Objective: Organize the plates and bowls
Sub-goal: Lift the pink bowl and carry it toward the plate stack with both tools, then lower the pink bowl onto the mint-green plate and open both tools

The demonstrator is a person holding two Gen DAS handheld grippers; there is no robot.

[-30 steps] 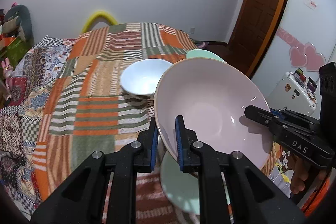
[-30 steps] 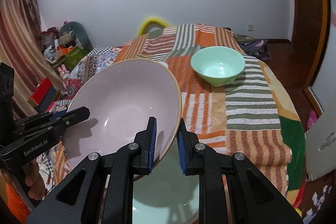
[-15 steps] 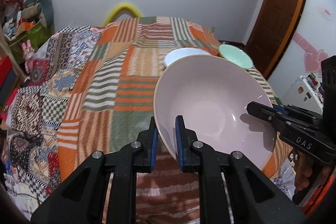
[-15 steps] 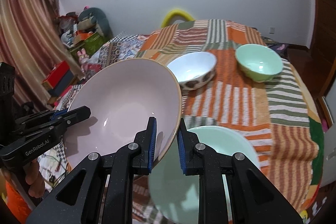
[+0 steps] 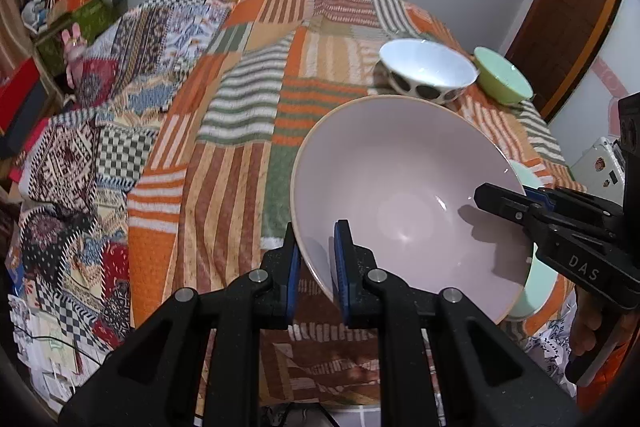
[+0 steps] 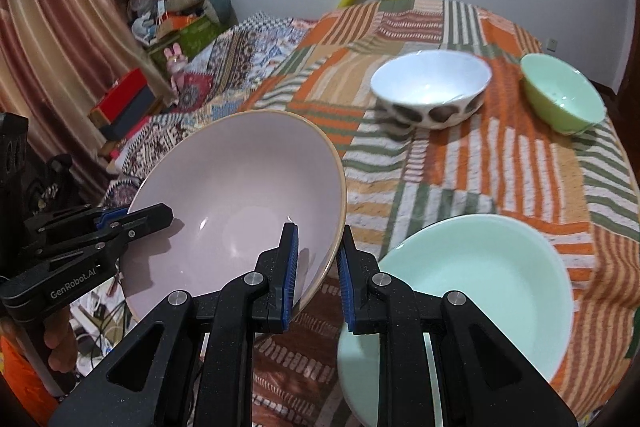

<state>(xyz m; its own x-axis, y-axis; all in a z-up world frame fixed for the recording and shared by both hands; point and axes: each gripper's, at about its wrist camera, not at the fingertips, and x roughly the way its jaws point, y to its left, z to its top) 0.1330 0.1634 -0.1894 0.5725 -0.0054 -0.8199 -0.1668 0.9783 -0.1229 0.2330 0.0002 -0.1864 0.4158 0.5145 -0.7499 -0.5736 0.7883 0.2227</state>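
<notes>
the large pink bowl (image 5: 404,203) hangs in the air over the near edge of the patchwork-covered table (image 5: 248,163), tilted, its empty inside facing the cameras and its mouth turned up and toward the near side. the left gripper (image 5: 316,259) pinches the bowl's rim on one side, one blue pad inside the wall and one outside; the right gripper (image 6: 318,263) pinches the opposite rim the same way. both pairs of jaws are pressed close on the thin wall.

to the right of it, a pale mint plate (image 6: 480,291) lies flat at the near edge of the table, with nothing in it. farther back stands a white bowl with dark spots (image 6: 432,91) upright, empty as far as can be seen, and just beside it to the right a small green bowl (image 6: 564,99), tipped slightly, also empty. the two do not seem to touch.

a hand (image 6: 60,343) grips the left gripper's handle at the lower left of the right wrist view.
</notes>
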